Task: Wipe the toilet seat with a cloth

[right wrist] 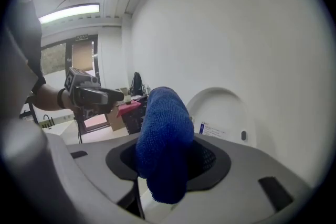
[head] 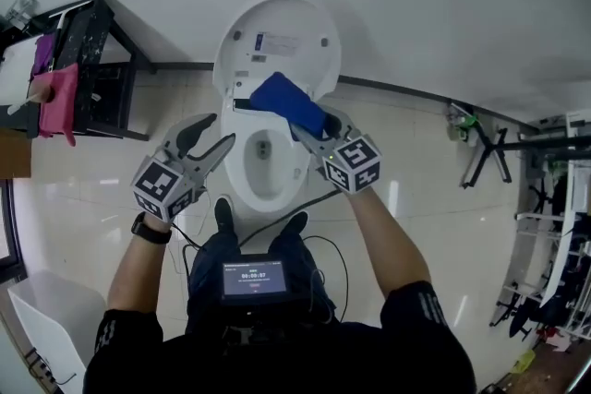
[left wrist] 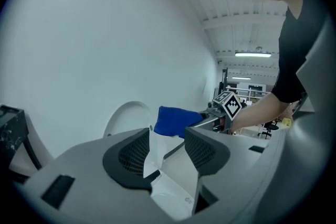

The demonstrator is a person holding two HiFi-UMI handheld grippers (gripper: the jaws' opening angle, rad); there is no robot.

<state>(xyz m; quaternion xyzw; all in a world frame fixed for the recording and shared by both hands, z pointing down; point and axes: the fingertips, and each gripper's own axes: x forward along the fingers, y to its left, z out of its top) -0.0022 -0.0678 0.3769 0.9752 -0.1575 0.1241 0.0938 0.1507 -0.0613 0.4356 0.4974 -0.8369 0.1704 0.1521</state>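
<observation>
While the lid (head: pixel 277 41) stands raised against the wall, a black rack (head: pixel 102 69) stands well left of the toilet seat (head: pixel 238 182). The right gripper (head: pixel 309 126) clamps the blue cloth (head: pixel 288 101) over the seat's rear edge. The left gripper (head: pixel 211 139) hovers at its left edge, jaws apart, empty.

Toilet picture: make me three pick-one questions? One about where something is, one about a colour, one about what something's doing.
1. Where is the cloth? A on the floor; B in the right gripper, over the toilet; C on the shelf.
2. What colour is it? A pink; B white; C blue.
3. How is the left gripper? A open, empty; B shut on the cloth; C holding a brush.
Answers: B, its jaws clamp it; C, blue in every view; A, its jaws stand apart, nothing between.
</observation>
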